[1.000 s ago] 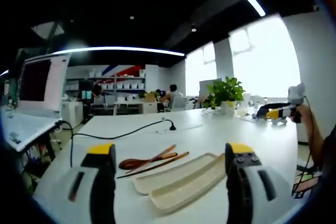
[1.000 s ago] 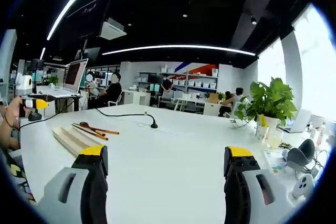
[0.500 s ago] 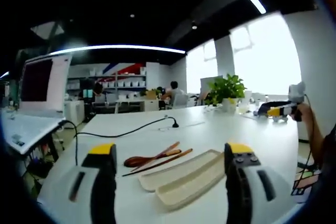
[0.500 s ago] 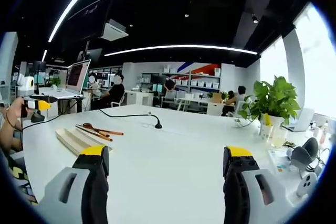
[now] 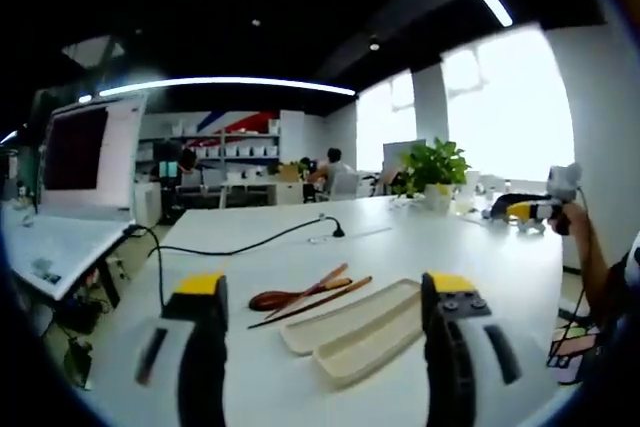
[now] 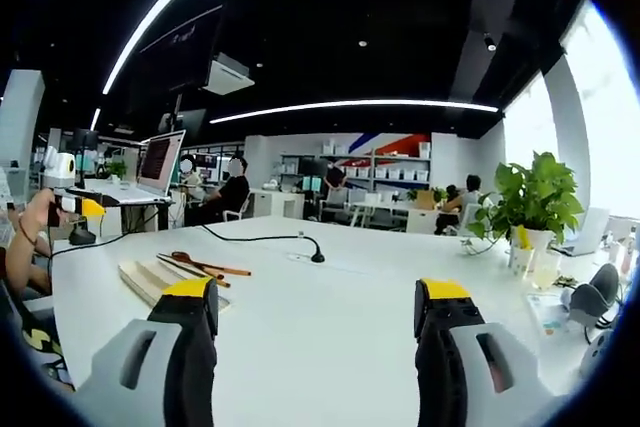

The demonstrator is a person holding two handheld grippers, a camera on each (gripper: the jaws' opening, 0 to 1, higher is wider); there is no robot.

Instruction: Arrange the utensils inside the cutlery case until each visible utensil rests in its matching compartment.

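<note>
- The left gripper (image 5: 325,327) hung above the near edge of the white table (image 5: 420,247), its jaws spread wide and holding nothing; it pointed straight at the utensils, which I judged to be a lining-up before any grasp.
- One wooden spoon (image 5: 290,297) lay on the bare tabletop left of the case, its dark bowl nearest the left gripper. Outside every compartment, it looked unsorted.
- Two chopsticks (image 5: 325,297) lay alongside the spoon, crossing its handle, also on the table and just beside the case; that made three utensils to place.
- One cutlery case (image 5: 365,327) sat between the jaws in the left gripper view, with two long troughs side by side, both empty as far as I could tell.
- The right gripper (image 6: 315,347) was held well apart from the case, over bare table, jaws wide and empty; it seemed parked, waiting.
- In the right gripper view the case (image 6: 150,275) and utensils (image 6: 205,265) lay far left.
- One potted plant (image 6: 535,212) stood far right, clear of the work.
</note>
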